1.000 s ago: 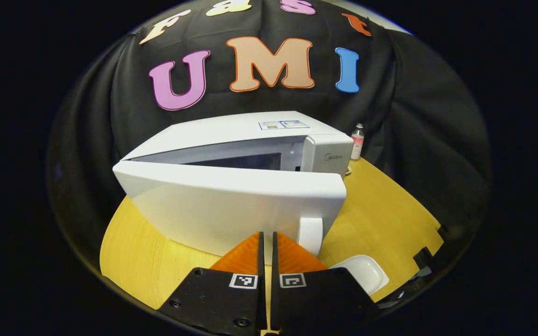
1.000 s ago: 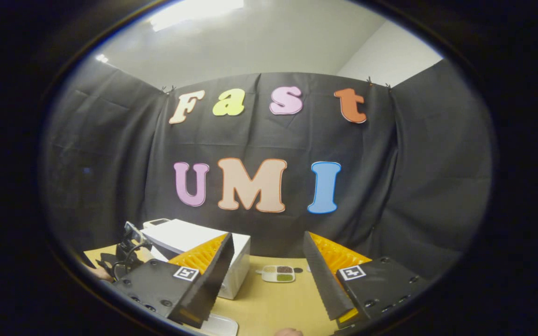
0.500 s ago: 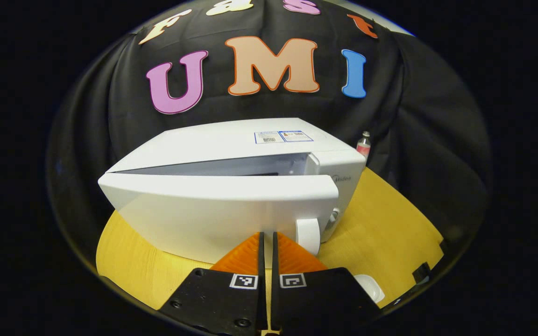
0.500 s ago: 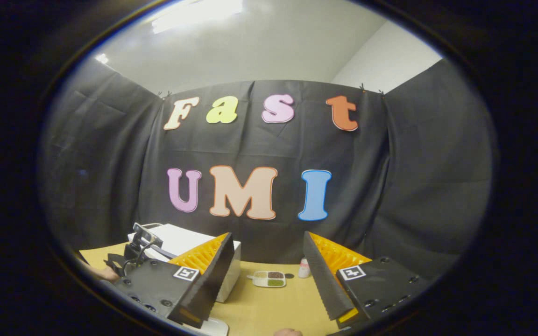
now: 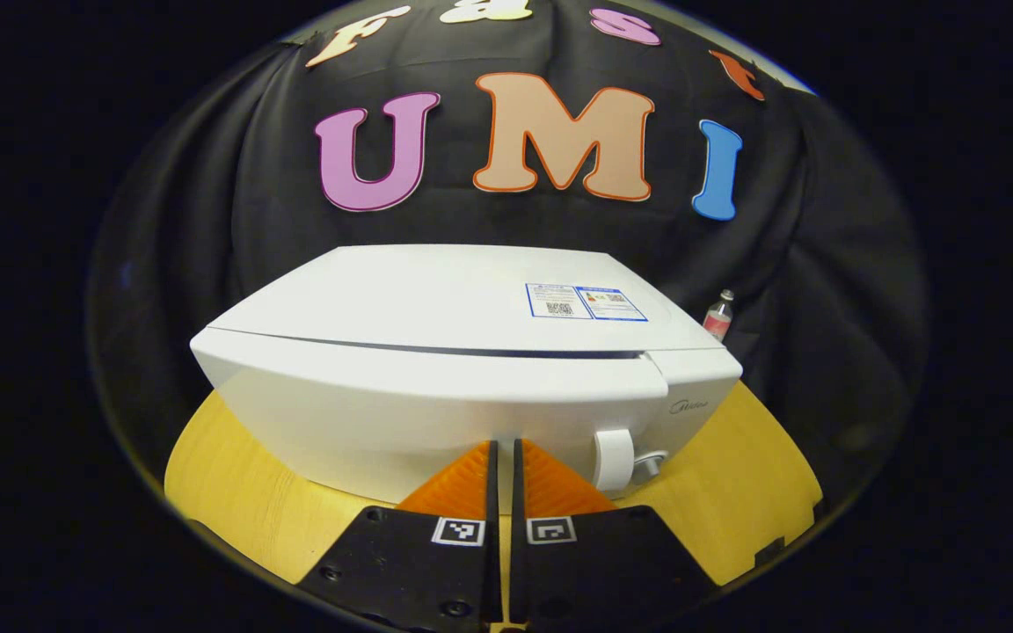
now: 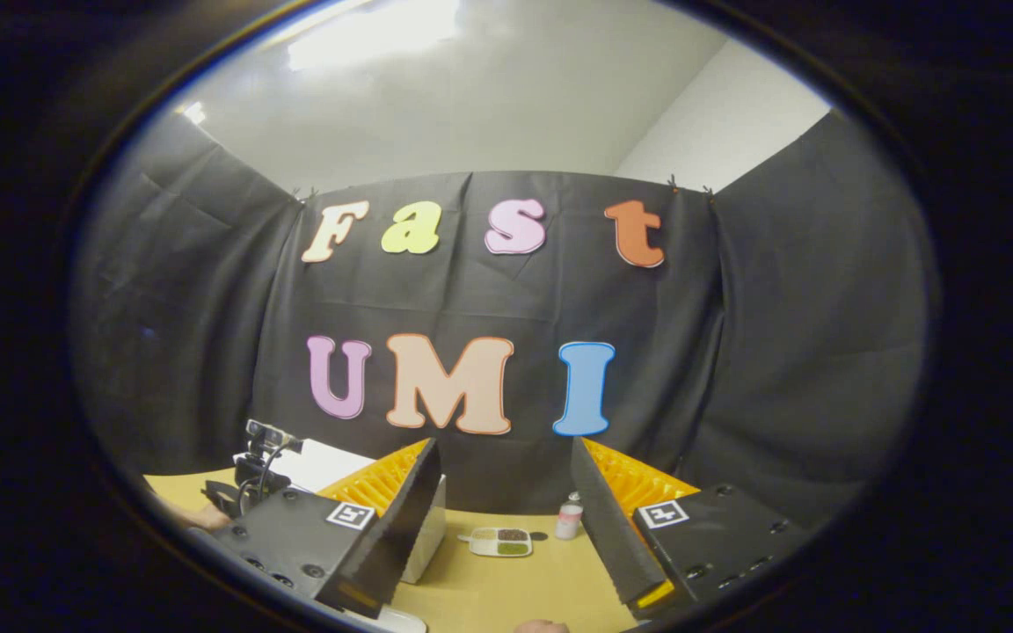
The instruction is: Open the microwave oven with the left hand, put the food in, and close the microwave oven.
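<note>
The white microwave (image 5: 471,290) stands on the yellow wooden table (image 5: 234,475). Its door (image 5: 419,413) lies flush against the body, with just a thin dark seam along the top edge. A white handle (image 5: 614,459) sits at the door's right end. My left gripper (image 5: 503,450) is shut with nothing between its fingers, its tips right at the door's lower front. In the right gripper view, my right gripper (image 6: 504,448) is open and empty, held up above the table and facing the wall. The microwave (image 6: 426,541) shows partly behind its left finger.
A small bottle (image 5: 717,316) stands behind the microwave's right corner, also seen as the bottle (image 6: 568,519). A small divided tray (image 6: 498,542) lies on the table beside it. A white dish edge (image 6: 397,622) shows at the bottom of the right gripper view.
The microwave door has swung from ajar to flush against the body, with my shut left gripper following it in. The right gripper has tilted slightly upward.
</note>
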Demonstrator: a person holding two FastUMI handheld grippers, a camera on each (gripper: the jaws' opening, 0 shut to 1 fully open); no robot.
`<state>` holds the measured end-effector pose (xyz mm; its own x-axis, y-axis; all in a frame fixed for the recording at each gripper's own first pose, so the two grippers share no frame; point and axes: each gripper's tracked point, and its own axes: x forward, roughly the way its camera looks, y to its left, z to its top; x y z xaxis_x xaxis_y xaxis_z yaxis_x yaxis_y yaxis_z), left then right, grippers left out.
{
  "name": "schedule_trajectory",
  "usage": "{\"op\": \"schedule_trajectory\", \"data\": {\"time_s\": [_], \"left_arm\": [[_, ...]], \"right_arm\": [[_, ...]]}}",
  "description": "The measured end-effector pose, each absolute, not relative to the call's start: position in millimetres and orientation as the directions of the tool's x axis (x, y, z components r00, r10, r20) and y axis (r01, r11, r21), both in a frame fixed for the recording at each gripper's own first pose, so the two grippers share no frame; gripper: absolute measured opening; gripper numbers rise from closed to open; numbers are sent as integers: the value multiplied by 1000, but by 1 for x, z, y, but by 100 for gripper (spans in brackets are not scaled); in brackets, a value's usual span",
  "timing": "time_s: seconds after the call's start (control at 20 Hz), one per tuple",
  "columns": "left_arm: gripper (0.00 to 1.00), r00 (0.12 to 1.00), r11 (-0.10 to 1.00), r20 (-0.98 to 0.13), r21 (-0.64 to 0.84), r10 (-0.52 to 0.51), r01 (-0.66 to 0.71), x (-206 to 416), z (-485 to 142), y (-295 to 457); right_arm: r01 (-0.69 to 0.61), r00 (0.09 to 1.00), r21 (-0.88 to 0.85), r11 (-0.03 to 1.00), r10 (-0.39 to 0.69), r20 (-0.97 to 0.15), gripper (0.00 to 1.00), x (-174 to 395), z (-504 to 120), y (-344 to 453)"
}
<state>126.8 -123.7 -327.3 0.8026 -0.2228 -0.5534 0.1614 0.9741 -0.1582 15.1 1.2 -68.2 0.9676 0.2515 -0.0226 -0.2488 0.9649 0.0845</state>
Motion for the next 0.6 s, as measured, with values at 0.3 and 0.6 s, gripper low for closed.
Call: {"op": "schedule_trajectory", "data": {"time_s": [0.3,0.6], "left_arm": [[4,811,977,-546,-89,-210,192,132,-332,-133],[2,838,968,-489,-66,-244,244,118,-307,-137]], "right_arm": [[-247,966,95,964,252,-49,92,18,-78,6],[-238,966,103,966,247,-79,92,16,-89,12]]}}
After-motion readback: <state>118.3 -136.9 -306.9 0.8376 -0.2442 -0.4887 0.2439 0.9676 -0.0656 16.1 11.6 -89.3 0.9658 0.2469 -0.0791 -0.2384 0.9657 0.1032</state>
